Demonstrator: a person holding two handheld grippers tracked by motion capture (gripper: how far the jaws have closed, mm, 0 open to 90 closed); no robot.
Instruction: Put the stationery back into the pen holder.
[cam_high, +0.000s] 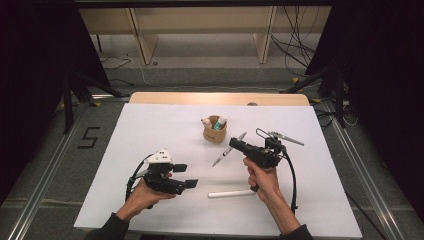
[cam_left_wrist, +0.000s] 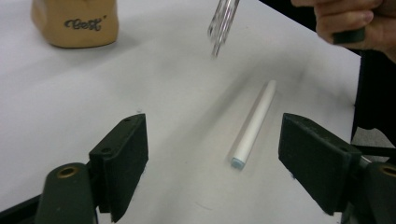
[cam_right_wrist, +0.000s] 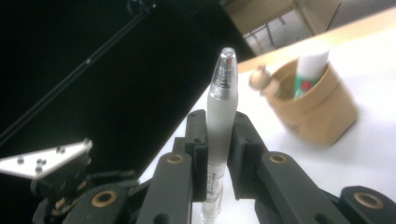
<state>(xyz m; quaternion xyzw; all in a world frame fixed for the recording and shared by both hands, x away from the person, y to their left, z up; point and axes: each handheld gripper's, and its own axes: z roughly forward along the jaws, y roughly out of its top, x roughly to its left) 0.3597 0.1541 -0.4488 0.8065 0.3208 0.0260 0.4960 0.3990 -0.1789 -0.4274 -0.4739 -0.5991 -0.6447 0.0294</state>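
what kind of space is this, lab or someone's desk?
Probably a lab recording setup, not a home desk. The white table stands between black curtains, loose cables run over the floor behind it, and a taped number marks the floor beside it.

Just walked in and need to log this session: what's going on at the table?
A person works two hand-held grippers over a white table. The right gripper is shut on a clear pen, held off the table near a tan cup with items in it. The left gripper is open, its jaws on either side of a white stick lying on the table, not touching it.
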